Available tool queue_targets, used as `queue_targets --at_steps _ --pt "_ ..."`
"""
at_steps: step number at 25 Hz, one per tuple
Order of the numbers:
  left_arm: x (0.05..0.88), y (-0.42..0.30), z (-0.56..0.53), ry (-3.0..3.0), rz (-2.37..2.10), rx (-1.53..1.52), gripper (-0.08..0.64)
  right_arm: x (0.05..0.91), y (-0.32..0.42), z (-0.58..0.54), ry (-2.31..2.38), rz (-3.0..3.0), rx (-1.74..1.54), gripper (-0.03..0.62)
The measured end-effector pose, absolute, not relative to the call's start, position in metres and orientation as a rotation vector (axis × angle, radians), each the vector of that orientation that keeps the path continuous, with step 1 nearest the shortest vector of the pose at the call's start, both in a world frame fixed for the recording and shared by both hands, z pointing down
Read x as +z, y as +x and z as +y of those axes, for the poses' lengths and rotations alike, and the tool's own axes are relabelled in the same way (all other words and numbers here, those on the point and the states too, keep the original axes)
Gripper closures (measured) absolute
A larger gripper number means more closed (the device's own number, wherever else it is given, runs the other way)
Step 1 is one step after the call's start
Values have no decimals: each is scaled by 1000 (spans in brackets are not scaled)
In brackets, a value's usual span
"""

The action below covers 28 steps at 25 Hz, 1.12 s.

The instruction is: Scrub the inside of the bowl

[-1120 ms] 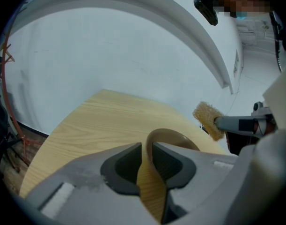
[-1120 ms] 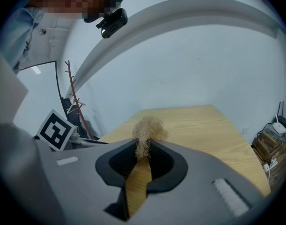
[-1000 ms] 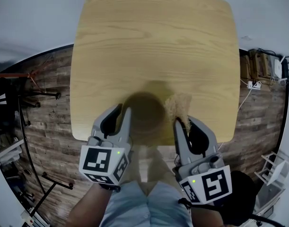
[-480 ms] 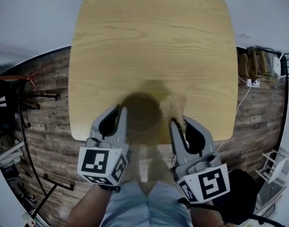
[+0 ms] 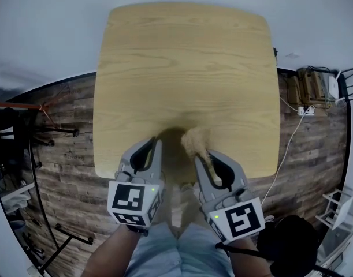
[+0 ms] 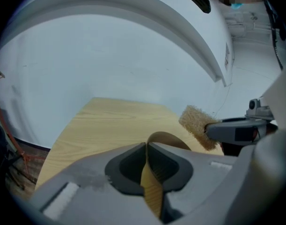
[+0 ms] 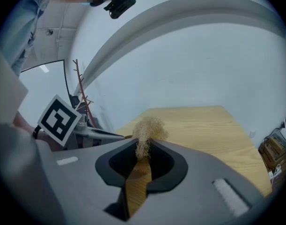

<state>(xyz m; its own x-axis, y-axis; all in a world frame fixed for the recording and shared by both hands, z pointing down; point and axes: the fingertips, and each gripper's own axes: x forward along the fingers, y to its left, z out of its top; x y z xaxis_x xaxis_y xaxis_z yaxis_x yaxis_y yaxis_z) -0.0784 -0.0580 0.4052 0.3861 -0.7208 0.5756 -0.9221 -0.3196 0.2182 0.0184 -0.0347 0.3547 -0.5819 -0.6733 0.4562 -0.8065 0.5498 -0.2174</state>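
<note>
A person holds two grey tools over a light wooden table (image 5: 188, 68). The table has round corners and stands on a dark plank floor (image 5: 66, 154).

A small brown wooden bowl (image 5: 173, 152) sits on the table, close to the edge nearest the person. It is right between the two tools.

The left gripper (image 5: 153, 145) is at the bowl's left side. In the left gripper view, its jaws are squeezed together on the thin wall of the bowl, one jaw inside and one outside. The round rim of the bowl curves away just past the jaws.

The right gripper (image 5: 199, 156) is at the bowl's right side. In the right gripper view, its jaws are pinched tight on a tan, scratchy scrub pad (image 7: 145, 130). The fuzzy top of the pad sticks up past the jaw tips. From the head view, the pad lies over the right, far part of the bowl. From the left gripper view, it is up beside the rim on the right. I cannot tell if the pad touches the inside of the bowl.

The two tools are close together, with the bowl in the gap. Each one has a black and white square marker (image 5: 130, 199) on its back end. The person's light blue clothes (image 5: 182, 253) show at the bottom of the head view, below the table edge.
</note>
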Motion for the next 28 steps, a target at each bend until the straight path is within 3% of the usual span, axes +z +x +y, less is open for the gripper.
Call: queue_targets --at_steps 28 --pt "401 -65 -66 2255 -1218 571 523 436 -49 -30 708 -2182 476 546"
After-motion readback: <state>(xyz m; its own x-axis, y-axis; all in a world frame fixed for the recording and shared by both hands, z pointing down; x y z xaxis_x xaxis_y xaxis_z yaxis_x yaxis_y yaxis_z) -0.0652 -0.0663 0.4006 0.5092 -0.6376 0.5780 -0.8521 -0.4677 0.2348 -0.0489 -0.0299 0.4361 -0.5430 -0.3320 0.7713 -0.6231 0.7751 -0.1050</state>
